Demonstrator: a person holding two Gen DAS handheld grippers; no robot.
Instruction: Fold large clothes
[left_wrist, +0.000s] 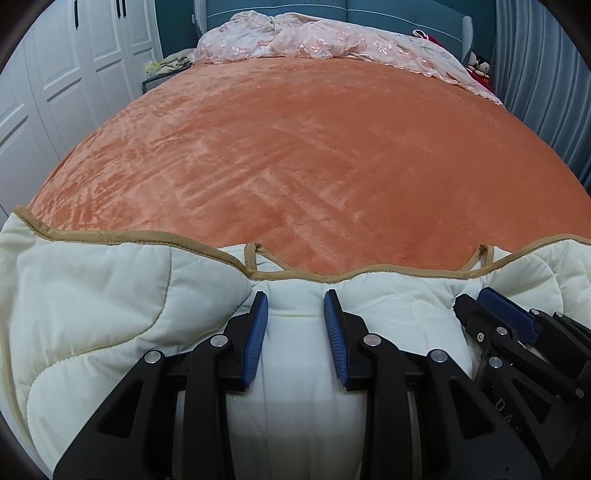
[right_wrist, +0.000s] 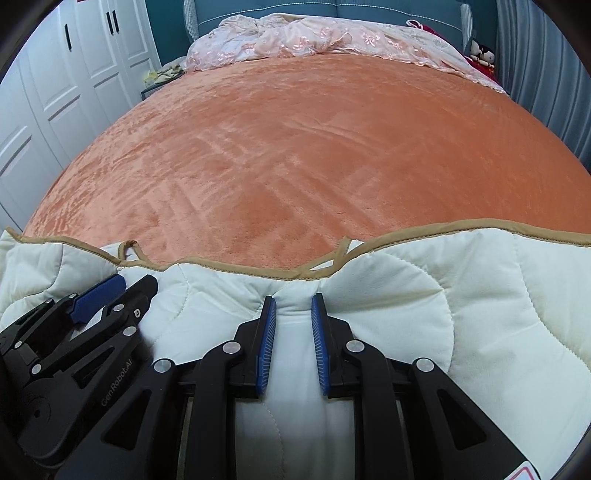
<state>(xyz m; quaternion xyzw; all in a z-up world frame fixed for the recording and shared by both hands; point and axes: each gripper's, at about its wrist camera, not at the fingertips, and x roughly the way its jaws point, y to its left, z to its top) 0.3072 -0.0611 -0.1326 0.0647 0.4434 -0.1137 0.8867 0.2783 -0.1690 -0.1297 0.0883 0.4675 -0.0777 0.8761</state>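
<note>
A cream quilted cloth (left_wrist: 92, 314) with tan binding and two small tan loops lies bunched along the near edge of the bed. In the left wrist view my left gripper (left_wrist: 295, 299) is shut on a thick fold of it, the fabric puffing up between the blue pads. Just to its right, my right gripper (left_wrist: 476, 299) also rests in the cloth. In the right wrist view the cream quilted cloth (right_wrist: 480, 295) fills the foreground. There my right gripper (right_wrist: 293, 301) pinches a narrower fold just below the tan edge. My left gripper (right_wrist: 129, 286) sits close beside it on the left.
An orange plush bed cover (left_wrist: 295, 147) stretches away from the cloth. Crumpled pink lace bedding (left_wrist: 314, 40) lies against the blue headboard. White wardrobe doors (left_wrist: 55, 74) stand to the left, a grey-blue curtain (left_wrist: 546, 74) hangs to the right, and soft toys sit in the far right corner.
</note>
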